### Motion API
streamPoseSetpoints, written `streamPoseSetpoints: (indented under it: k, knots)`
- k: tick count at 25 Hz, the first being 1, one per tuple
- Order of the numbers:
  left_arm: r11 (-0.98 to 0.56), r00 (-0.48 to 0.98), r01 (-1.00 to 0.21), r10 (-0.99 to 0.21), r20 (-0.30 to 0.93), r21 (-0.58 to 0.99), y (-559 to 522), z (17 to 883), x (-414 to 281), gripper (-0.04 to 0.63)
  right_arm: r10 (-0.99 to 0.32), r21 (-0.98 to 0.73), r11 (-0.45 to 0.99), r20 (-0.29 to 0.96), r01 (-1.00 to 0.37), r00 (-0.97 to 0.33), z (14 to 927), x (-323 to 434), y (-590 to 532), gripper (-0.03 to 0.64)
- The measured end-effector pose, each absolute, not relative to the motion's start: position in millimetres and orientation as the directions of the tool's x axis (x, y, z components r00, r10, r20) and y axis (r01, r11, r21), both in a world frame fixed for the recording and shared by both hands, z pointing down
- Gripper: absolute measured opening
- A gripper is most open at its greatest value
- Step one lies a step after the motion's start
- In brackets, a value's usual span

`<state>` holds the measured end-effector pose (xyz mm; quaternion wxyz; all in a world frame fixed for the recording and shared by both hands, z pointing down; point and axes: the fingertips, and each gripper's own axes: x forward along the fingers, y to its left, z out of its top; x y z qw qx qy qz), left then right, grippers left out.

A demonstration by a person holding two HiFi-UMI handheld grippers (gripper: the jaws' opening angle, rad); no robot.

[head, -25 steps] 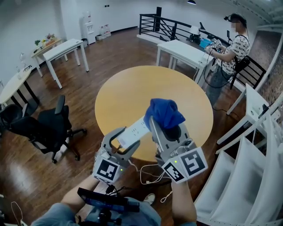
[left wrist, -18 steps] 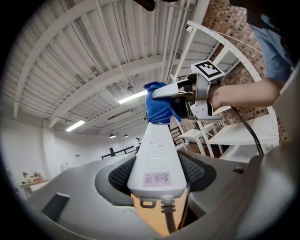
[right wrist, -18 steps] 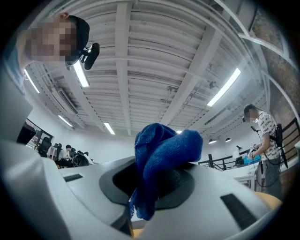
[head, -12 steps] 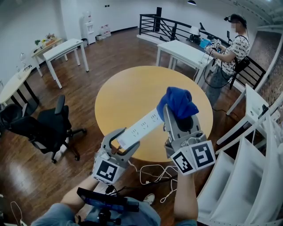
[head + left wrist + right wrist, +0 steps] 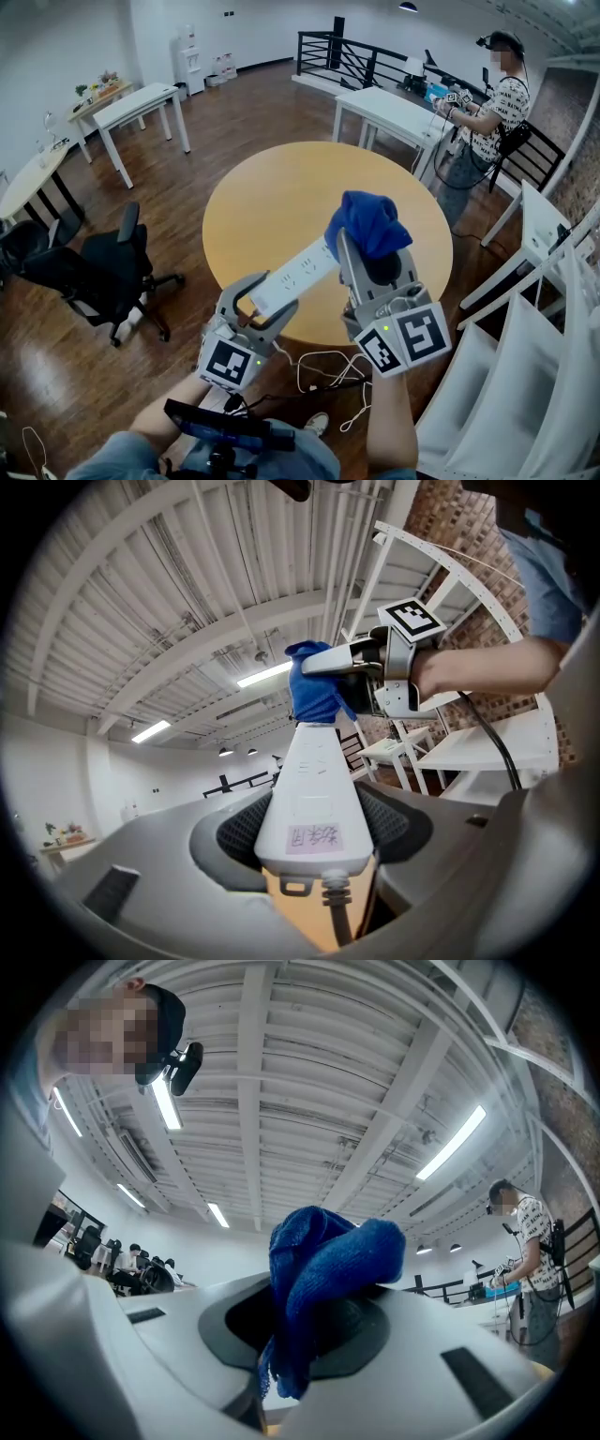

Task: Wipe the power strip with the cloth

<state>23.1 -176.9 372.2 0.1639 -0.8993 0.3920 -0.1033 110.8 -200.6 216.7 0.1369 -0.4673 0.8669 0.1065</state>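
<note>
Left gripper (image 5: 265,302) grips the power strip (image 5: 295,274) — right gripper (image 5: 373,255), clamping the blue cloth (image 5: 368,223), slides back from its 1 o'clock tip, mid-wipe.

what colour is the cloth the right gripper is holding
Blue; the cloth shows best in the right gripper view.

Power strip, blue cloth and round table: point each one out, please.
power strip (image 5: 314,780), left gripper view, middle of its white body.
blue cloth (image 5: 323,1269), right gripper view, middle of the bunched fold.
round table (image 5: 281,192), head view, bare part of its top.
</note>
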Motion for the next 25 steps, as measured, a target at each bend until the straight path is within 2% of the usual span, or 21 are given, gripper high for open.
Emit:
streamPoseSetpoints:
  k: [25]
  knots:
    - [-0.629, 0.659, -0.692, -0.75, 0.046, -0.354, -188, 365, 27, 0.288, -0.641, 0.05, 0.734, -0.28, -0.677, -0.715, 268, 7, -156, 0.075]
